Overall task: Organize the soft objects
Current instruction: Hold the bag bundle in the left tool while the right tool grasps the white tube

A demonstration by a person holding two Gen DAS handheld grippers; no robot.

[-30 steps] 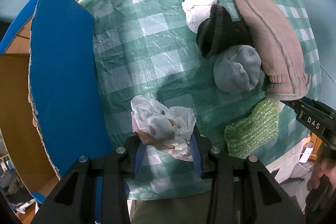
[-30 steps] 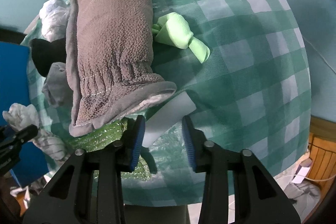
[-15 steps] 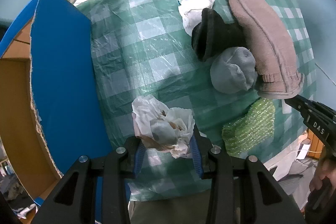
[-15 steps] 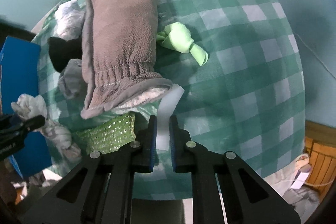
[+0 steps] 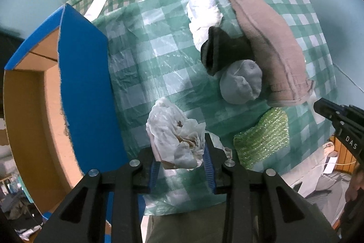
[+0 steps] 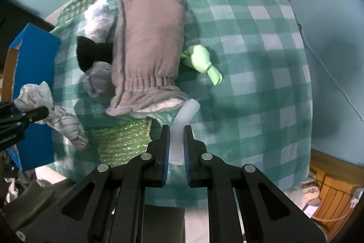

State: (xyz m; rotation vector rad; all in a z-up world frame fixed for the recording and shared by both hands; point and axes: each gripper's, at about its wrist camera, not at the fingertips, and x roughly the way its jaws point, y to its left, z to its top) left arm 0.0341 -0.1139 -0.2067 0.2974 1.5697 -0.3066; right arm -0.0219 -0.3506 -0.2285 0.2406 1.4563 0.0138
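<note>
My left gripper (image 5: pixel 179 147) is shut on a crumpled white cloth (image 5: pixel 175 129) and holds it above the checked tablecloth (image 5: pixel 147 56), next to the blue cardboard box (image 5: pixel 84 88). My right gripper (image 6: pixel 177 136) is shut on a white foam strip (image 6: pixel 182 126) whose far end lies under the brown sleeve (image 6: pixel 147 51). A green sparkly sponge (image 6: pixel 122 138) lies left of it; it also shows in the left wrist view (image 5: pixel 261 140). A grey sock ball (image 5: pixel 241 83), a black sock (image 5: pixel 216 51) and a white cloth (image 5: pixel 204 10) lie beside the sleeve.
A light green knotted cloth (image 6: pixel 202 60) lies right of the brown sleeve. The open blue box (image 6: pixel 34 56) stands at the table's left edge. The table's front edge is close below both grippers. A wooden crate (image 6: pixel 334 195) is on the floor at the right.
My right gripper closed on the white foam strip and lifted it a little. My left gripper rose with the crumpled cloth, keeping its hold.
</note>
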